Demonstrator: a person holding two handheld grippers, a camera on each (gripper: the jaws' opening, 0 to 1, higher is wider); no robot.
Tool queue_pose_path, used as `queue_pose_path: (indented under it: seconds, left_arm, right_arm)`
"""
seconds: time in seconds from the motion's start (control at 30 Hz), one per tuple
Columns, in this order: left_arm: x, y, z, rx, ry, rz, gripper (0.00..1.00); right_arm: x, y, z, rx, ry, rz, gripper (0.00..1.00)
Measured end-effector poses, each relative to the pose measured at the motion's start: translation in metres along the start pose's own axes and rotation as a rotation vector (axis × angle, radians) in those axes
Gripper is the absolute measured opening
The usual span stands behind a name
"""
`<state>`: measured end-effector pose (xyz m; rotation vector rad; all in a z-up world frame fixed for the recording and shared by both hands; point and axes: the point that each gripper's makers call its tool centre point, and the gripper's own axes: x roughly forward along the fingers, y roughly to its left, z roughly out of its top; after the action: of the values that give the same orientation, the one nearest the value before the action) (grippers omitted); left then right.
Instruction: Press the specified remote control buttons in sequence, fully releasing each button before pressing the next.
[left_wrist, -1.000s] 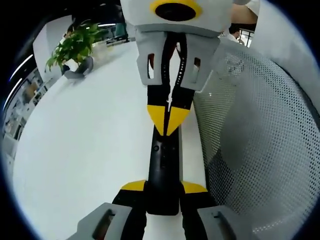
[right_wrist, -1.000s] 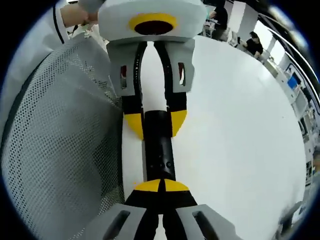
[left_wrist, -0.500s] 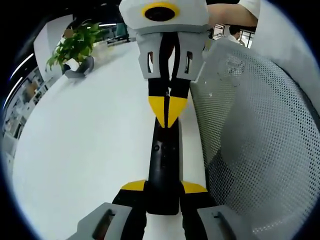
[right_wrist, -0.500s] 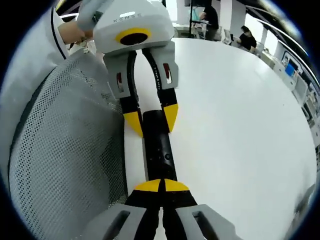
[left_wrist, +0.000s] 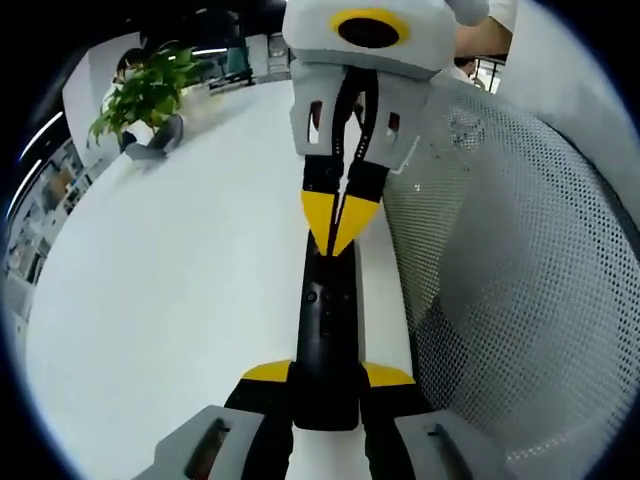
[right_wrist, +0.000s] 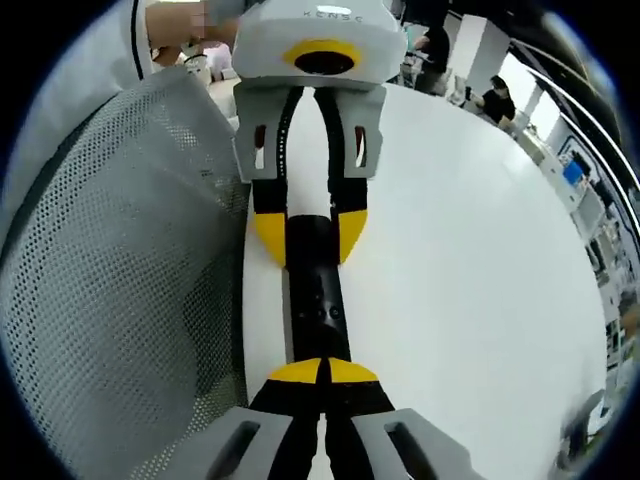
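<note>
"KENSC" lettering on left gripper (right_wrist: 312, 240)

1. The remote control (left_wrist: 326, 340) between the tongs is smooth, glossy black plastic.
2. The table (left_wrist: 170, 290) around it is a smooth, matt white surface.
3. Beside the tongs, the chair back (right_wrist: 110, 270) is grey perforated mesh cloth.

The right gripper (left_wrist: 340, 235) with yellow tips has tilted and slid a little along the long black remote (left_wrist: 326, 340).
</note>
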<state>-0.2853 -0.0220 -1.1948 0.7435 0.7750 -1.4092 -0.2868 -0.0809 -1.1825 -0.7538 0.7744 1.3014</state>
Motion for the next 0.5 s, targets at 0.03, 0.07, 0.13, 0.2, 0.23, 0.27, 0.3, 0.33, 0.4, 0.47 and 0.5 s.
queue_pose_path:
  seconds: [0.03,0.07,0.13,0.2,0.23,0.27,0.3,0.33,0.4,0.47,0.5]
  left_arm:
    - [0.0,0.0,0.0,-0.002,-0.002,0.001,0.25]
    - [-0.0001,0.0,0.0,-0.003,-0.005,0.001,0.25]
    - [-0.0002,0.0,0.0,-0.004,-0.01,0.001,0.25]
    - [-0.0002,0.0,0.0,-0.002,-0.011,0.001,0.25]
    - [-0.0002,0.0,0.0,-0.002,-0.011,0.001,0.25]
    - [-0.0002,0.0,0.0,-0.001,-0.011,0.0,0.25]
    - [-0.0002,0.0,0.0,-0.001,-0.011,0.0,0.25]
    - [-0.0001,0.0001,0.0,-0.002,-0.011,0.0,0.25]
    - [-0.0002,0.0,0.0,-0.002,-0.013,0.0,0.25]
    - [-0.0003,-0.0001,0.0,-0.003,-0.015,0.001,0.25]
    - [-0.0003,-0.0001,0.0,-0.002,-0.015,0.0,0.25]
  right_arm:
    - [-0.0006,-0.0002,0.0003,0.026,-0.037,0.0,0.0]
    - [-0.0015,-0.0007,0.0007,0.074,-0.089,-0.002,0.0]
    - [-0.0023,-0.0009,0.0009,0.11,-0.151,-0.001,0.0]
    - [-0.0025,-0.0008,0.0015,0.139,-0.175,0.005,0.0]
    - [-0.0022,-0.0009,0.002,0.144,-0.18,0.006,0.0]
    - [-0.0015,-0.0007,0.0032,0.138,-0.184,0.007,0.0]
    - [-0.0011,-0.0005,0.0043,0.136,-0.185,0.007,0.0]
    - [-0.0001,0.0001,0.0058,0.12,-0.179,0.01,0.0]
    - [0.0016,0.0009,0.0073,0.063,-0.151,0.012,0.0]
    - [0.0036,0.0017,0.0083,-0.011,-0.106,0.012,0.0]
    - [0.004,0.0019,0.0084,-0.045,-0.082,0.013,0.0]
